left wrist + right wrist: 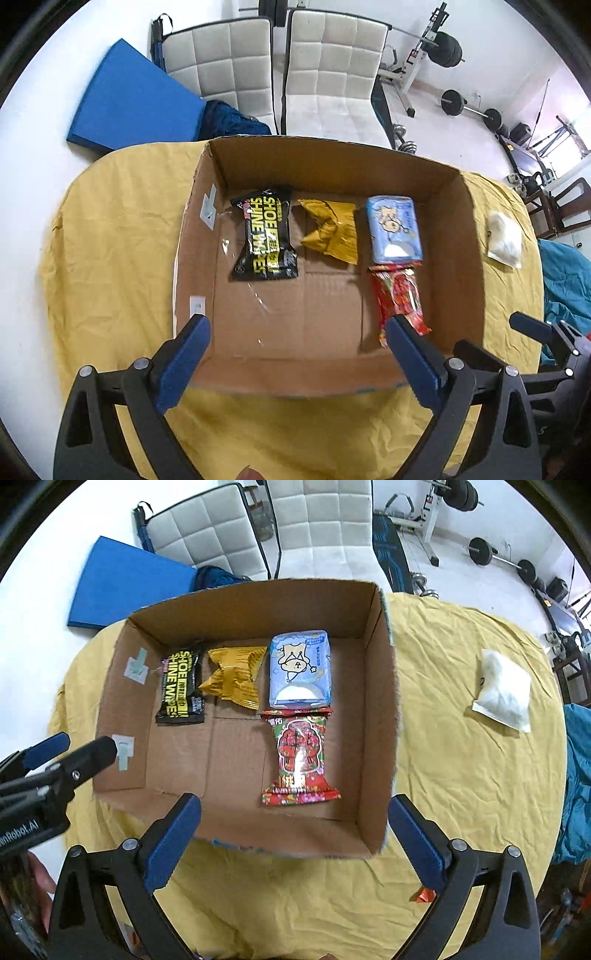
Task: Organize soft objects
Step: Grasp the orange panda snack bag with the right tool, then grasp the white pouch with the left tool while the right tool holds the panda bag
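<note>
- Nearest the left wrist camera, the left claw (297, 326) hangs with its blue pads spread wide and nothing between them, above the near wall of the cardboard box (295, 373).
- The right claw (295, 808) is likewise wide and empty, over the box's near right corner; the left claw also shows at the left edge of that view.
- Under both lies a wrinkled yellow cloth (461, 775) that covers the desk, with the box standing on it.
- Inside the box, a red snack packet (301, 757) lies flat toward the near right of the floor.
- Just beyond it, touching or nearly touching its far end, is a light blue tissue pack (299, 670).
- Left of that, along the far part of the floor, sit a crumpled yellow packet (234, 675) and then a black shoe wipes pack (181, 686).
- Outside the box, well to its right on the cloth, lies a white pouch (504, 690).
- A small orange wrapper (424, 895) peeks out beside the right claw's finger.
- Past the desk, on the pale floor, a blue mat (136, 99) lies at the left.
- Two white padded chairs (332, 66) stand behind the box.
- Farthest off, to the right, are a weight bench and barbells (469, 105).
</note>
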Available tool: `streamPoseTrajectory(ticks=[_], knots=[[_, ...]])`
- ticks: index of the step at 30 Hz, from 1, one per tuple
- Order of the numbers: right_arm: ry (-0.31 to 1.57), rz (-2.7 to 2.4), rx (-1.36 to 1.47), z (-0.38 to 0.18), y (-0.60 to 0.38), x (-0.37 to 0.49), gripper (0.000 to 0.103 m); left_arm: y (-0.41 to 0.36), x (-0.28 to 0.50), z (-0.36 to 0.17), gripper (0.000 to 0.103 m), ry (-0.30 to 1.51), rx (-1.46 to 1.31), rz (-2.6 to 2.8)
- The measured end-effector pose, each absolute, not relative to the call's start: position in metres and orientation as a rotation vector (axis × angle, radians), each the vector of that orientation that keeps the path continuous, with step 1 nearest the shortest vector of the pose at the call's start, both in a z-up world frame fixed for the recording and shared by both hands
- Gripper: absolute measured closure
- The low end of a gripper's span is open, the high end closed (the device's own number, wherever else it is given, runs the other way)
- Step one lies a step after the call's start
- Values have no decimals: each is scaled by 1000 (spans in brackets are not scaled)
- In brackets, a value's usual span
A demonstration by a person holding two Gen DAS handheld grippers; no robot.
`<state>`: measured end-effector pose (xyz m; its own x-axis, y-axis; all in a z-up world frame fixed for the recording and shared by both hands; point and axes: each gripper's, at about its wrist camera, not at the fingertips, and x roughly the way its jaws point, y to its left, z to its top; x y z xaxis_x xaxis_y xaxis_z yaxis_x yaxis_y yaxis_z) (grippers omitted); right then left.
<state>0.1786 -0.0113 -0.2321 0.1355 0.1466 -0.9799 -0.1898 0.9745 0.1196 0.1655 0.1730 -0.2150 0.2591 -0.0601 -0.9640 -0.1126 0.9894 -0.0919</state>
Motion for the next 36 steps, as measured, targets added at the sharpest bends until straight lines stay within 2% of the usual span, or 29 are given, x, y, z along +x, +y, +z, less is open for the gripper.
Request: streamPoseTrajectory(ticks=[7,11,17,24,26,28,30,31,33,36], knots=[[1426,210,24,-218,-65,157,0,134,130,-205,6,1301,-117,15],[1470,99,56,-233,-126,140,0,106,121,-213,6,1317,-112,-8],[1593,-75,110,-297,-210,117,0,61,117,-233,6,1362,-94,-43],[1735,-95,209,-378,-247,101,1,25,122,-252,6,1406,-33,-47],[1756,-86,218,-392,-250,99,11,17,123,-257,6,1424,-23,-47],[1776,-90,200,-402,-252,98,40,10,125,-260,6,1434,-10,-45],[1769,-78,206,-404,-257,98,44,2,127,-261,6,1443,-1,-44],[1764,-74,209,-403,-259,99,50,-2,128,-262,6,1445,2,-44],[1749,-60,208,-397,-266,101,54,-11,131,-261,6,1448,9,-47],[1738,-44,231,-388,-282,107,55,-28,138,-257,6,1443,25,-55]])
